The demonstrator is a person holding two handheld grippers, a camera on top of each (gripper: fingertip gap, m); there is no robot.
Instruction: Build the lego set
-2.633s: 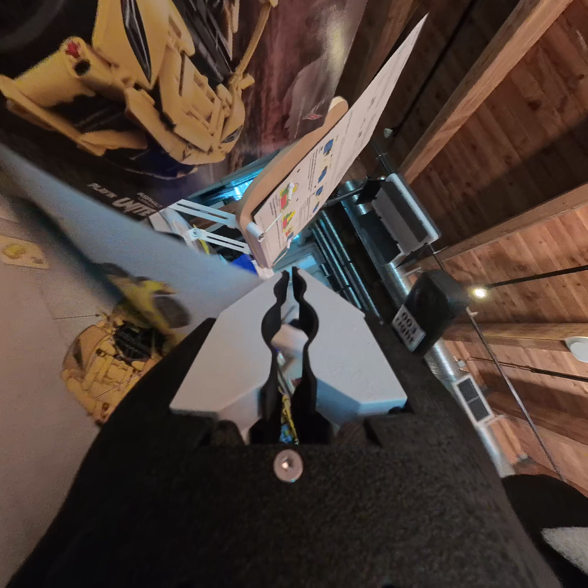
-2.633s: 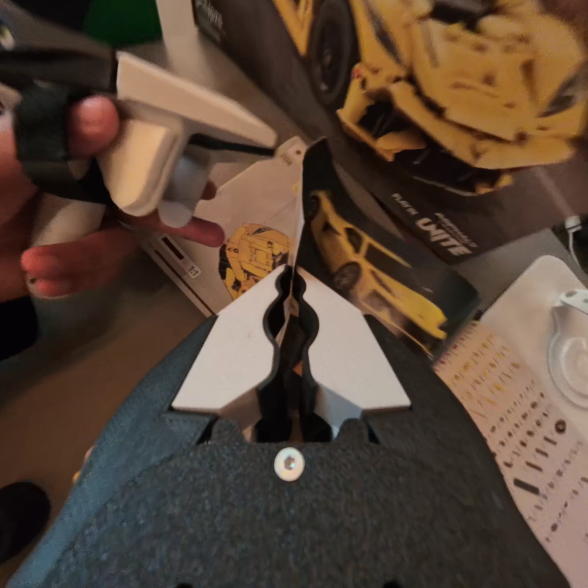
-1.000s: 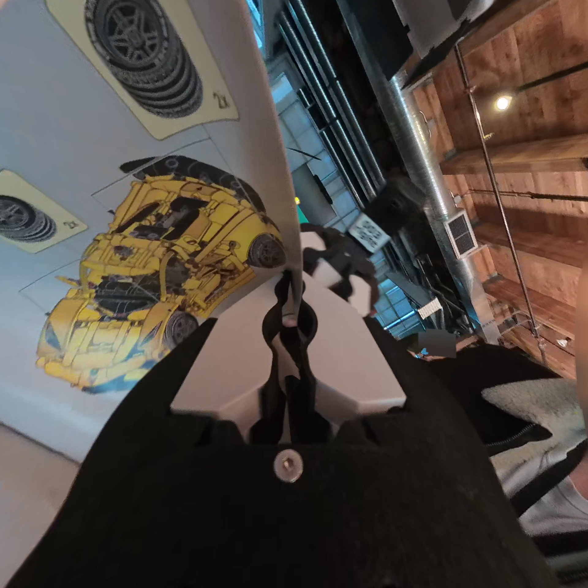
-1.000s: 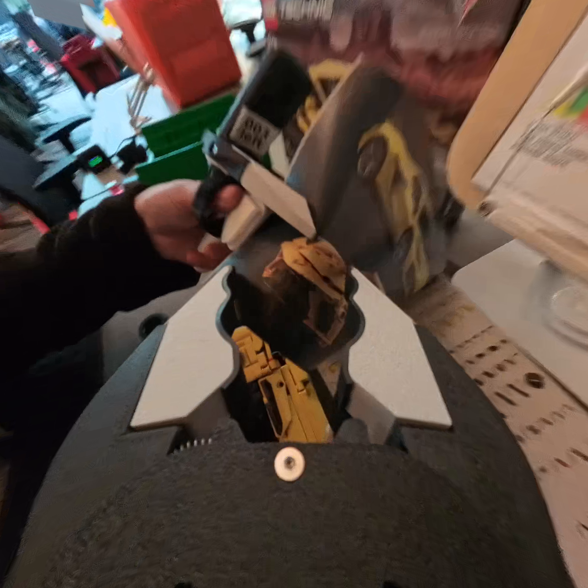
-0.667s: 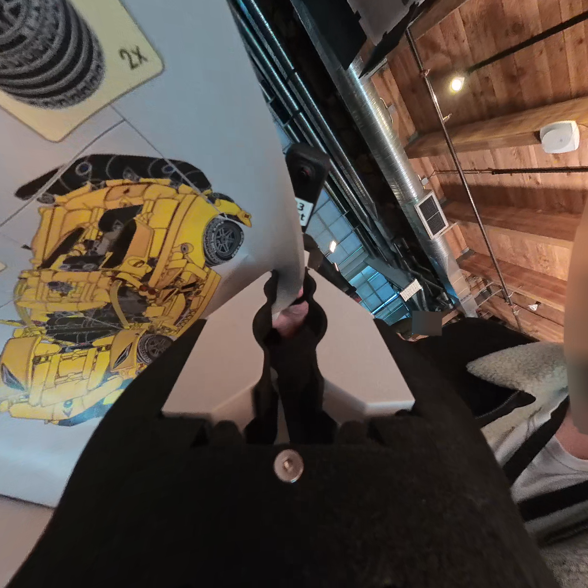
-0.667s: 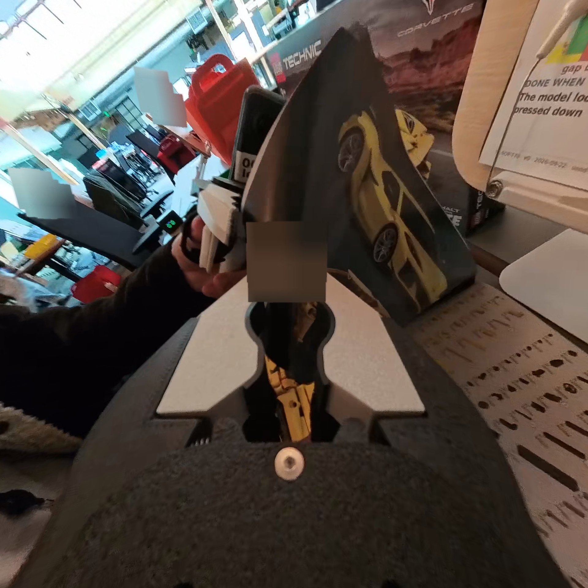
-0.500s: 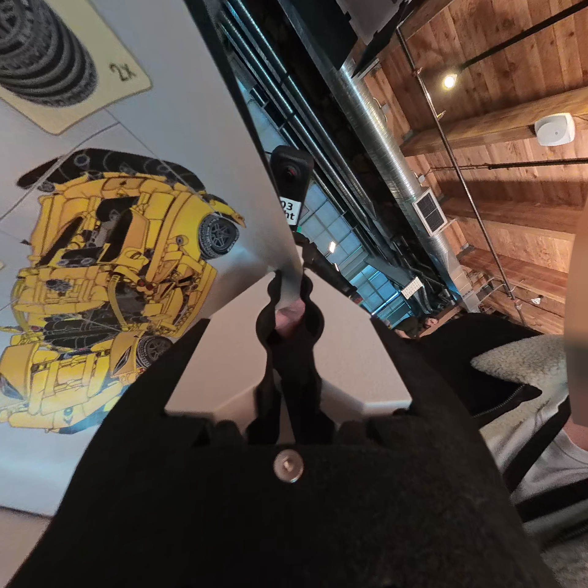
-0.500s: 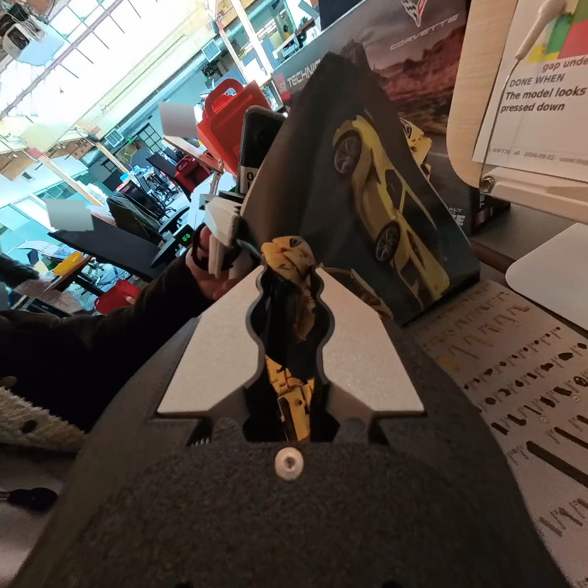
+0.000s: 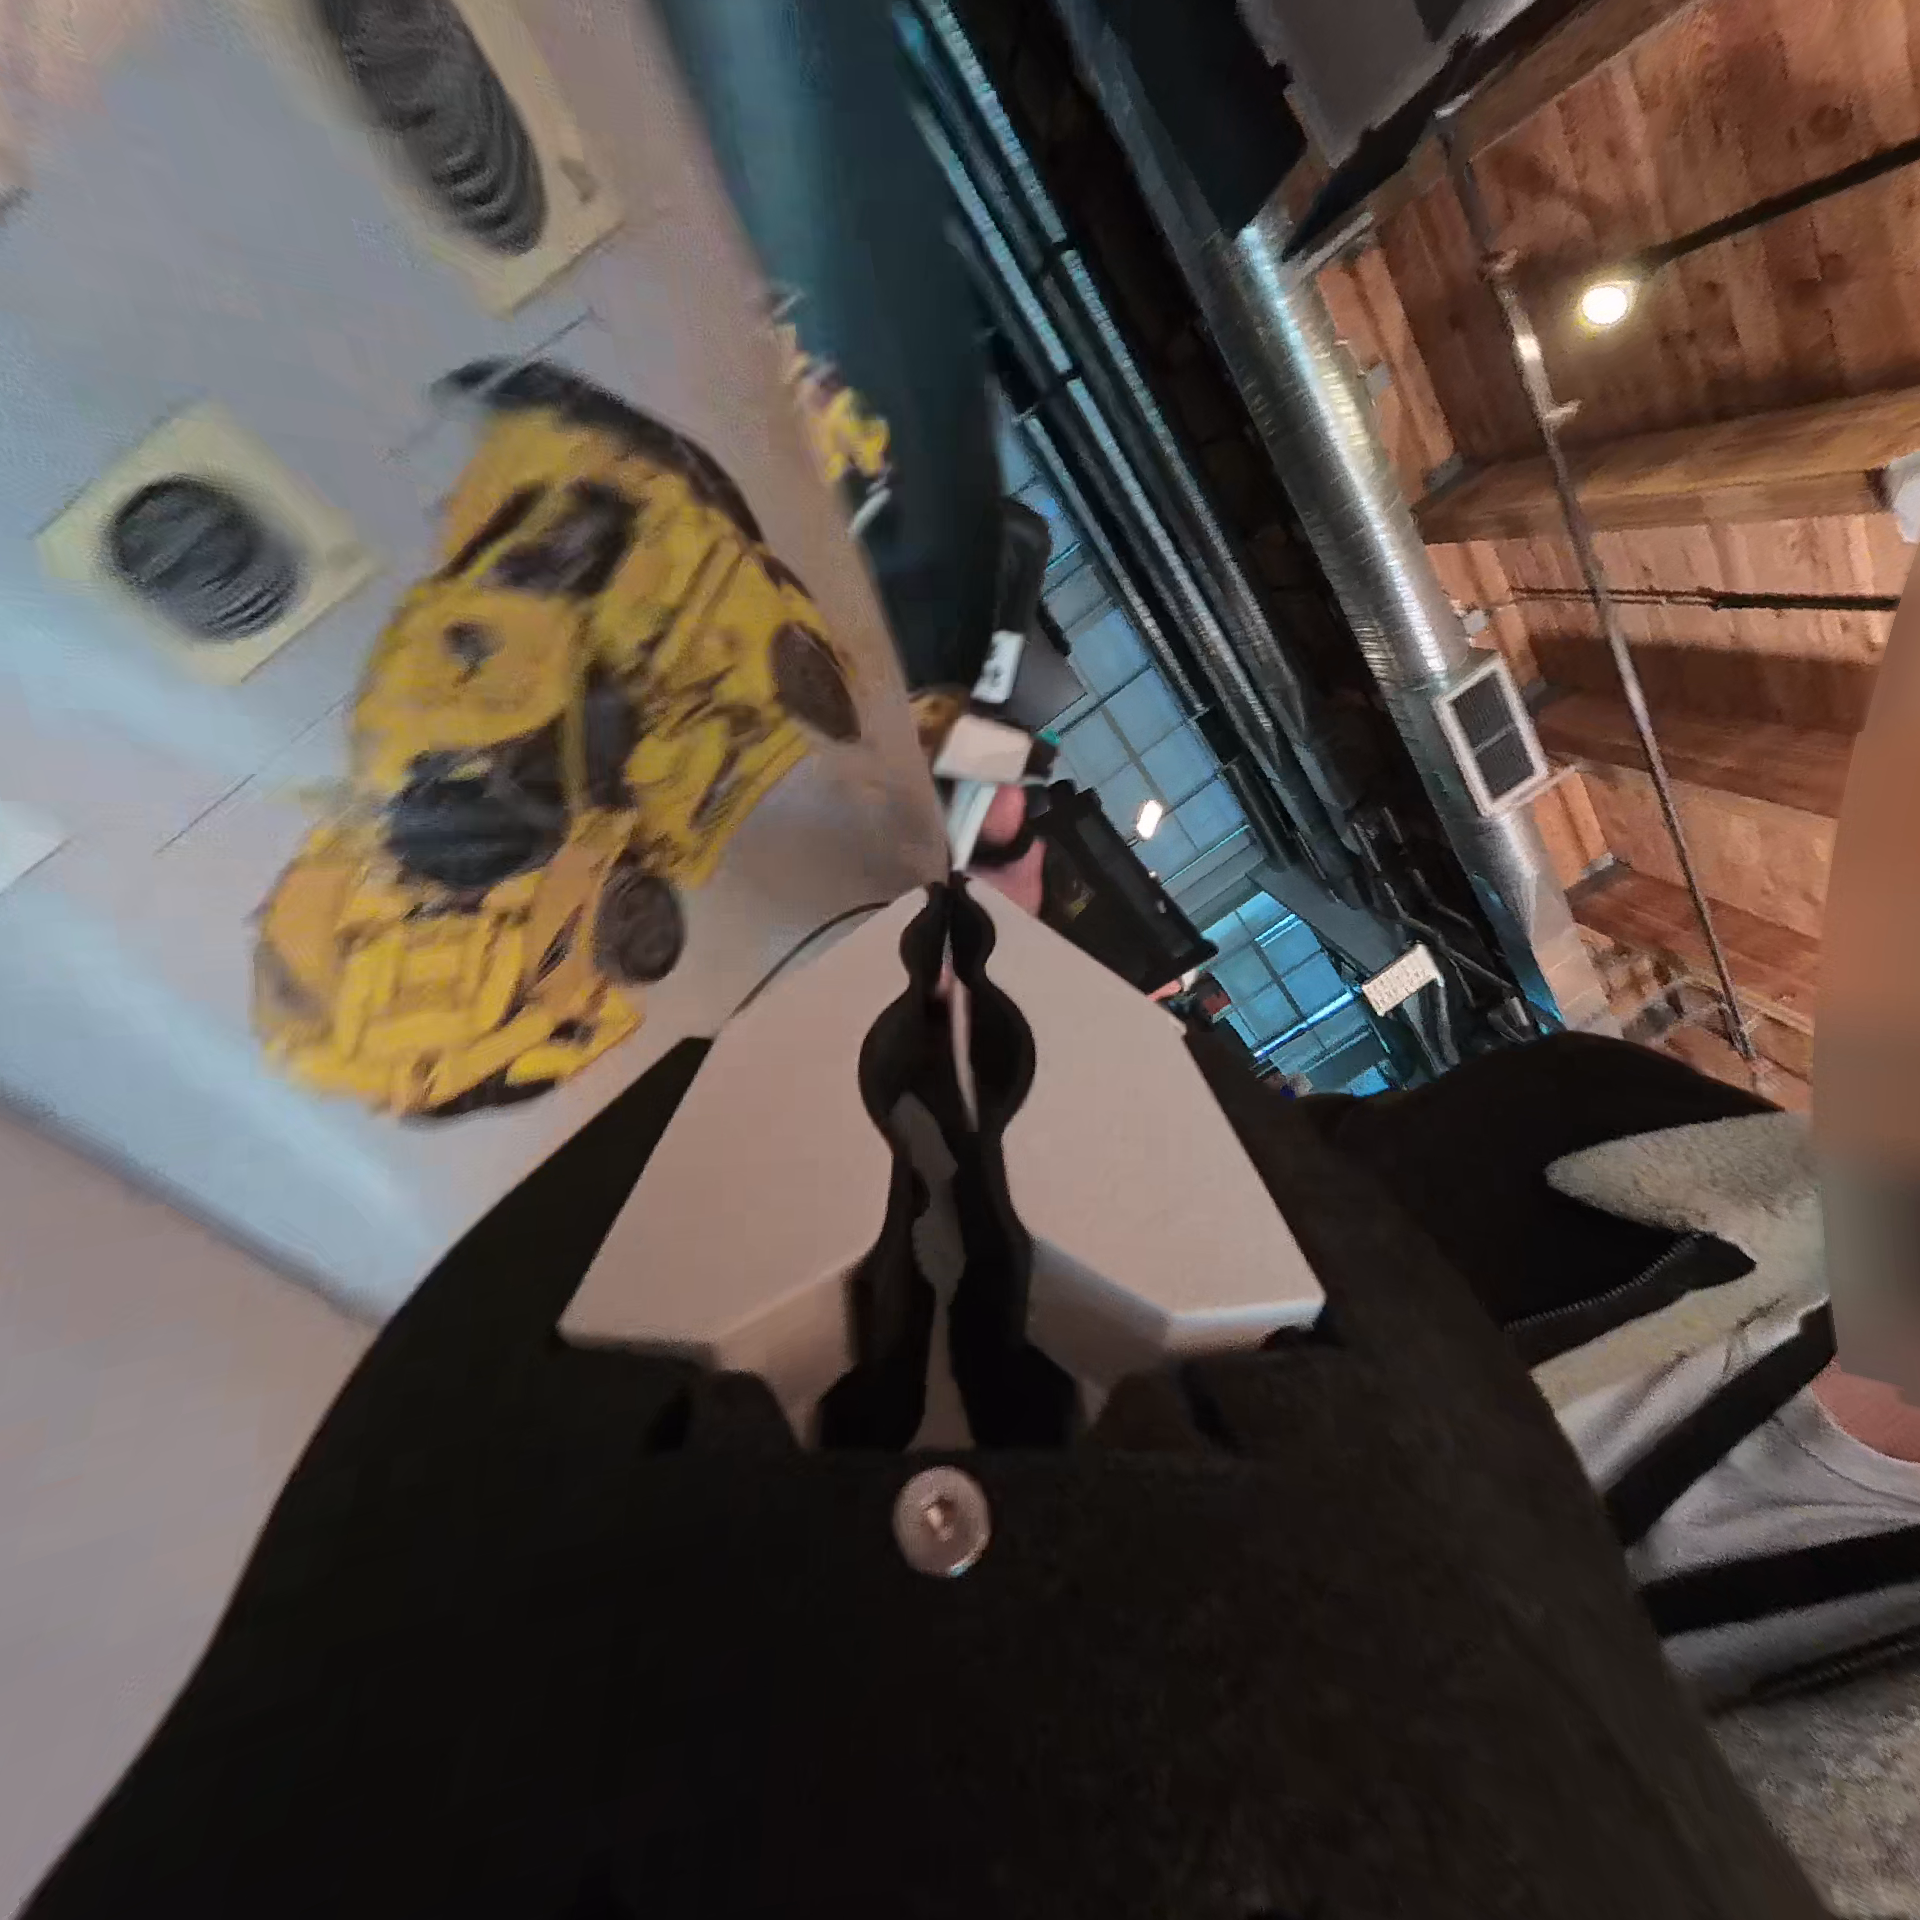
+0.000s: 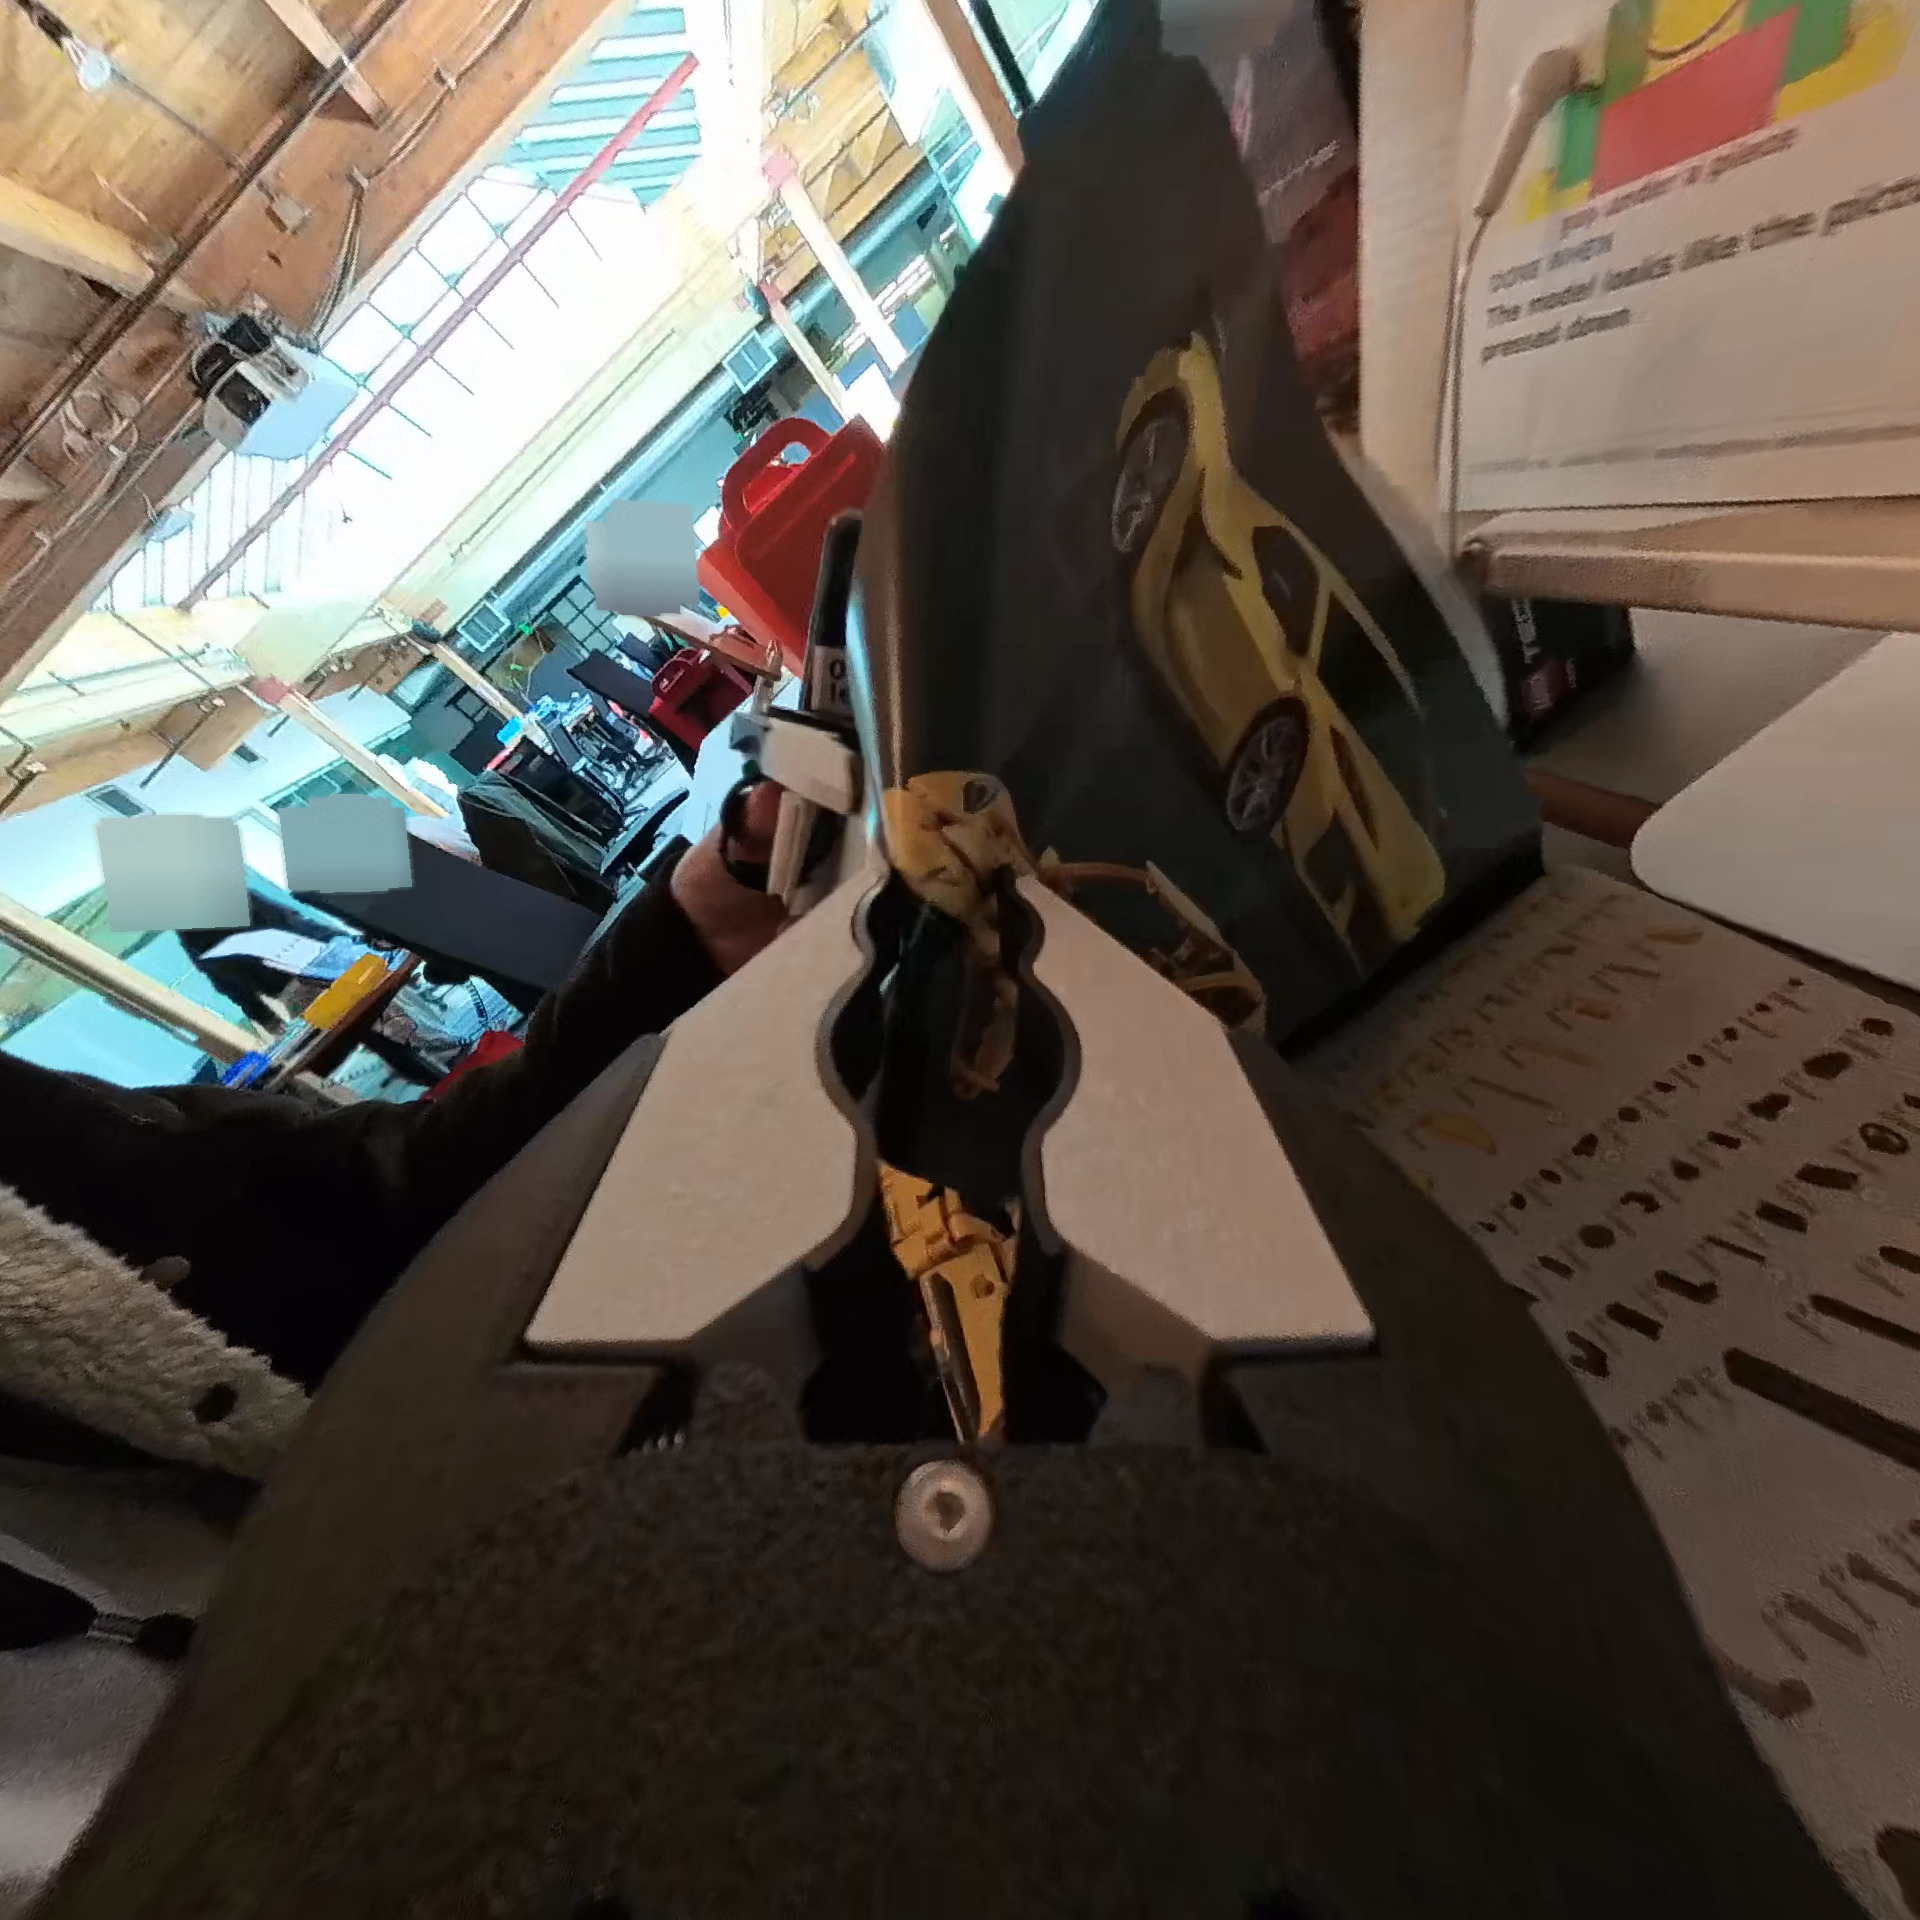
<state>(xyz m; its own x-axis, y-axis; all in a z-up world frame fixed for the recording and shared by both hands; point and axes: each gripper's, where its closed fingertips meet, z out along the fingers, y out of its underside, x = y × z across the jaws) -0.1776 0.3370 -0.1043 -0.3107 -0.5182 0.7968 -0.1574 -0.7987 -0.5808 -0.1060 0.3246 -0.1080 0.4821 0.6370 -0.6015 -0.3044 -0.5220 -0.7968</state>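
Both grippers pinch instruction booklet (image 10: 1195,582): left gripper (image 9: 951,894) fully closed on page corner, right gripper (image 10: 951,894) near-closed.

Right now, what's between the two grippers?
The instruction booklet: right wrist view shows it standing between the right gripper and the left gripper, both pinching its pages.

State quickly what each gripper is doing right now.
Left gripper: shut on the instruction booklet page.
Right gripper: shut on the booklet's cover.
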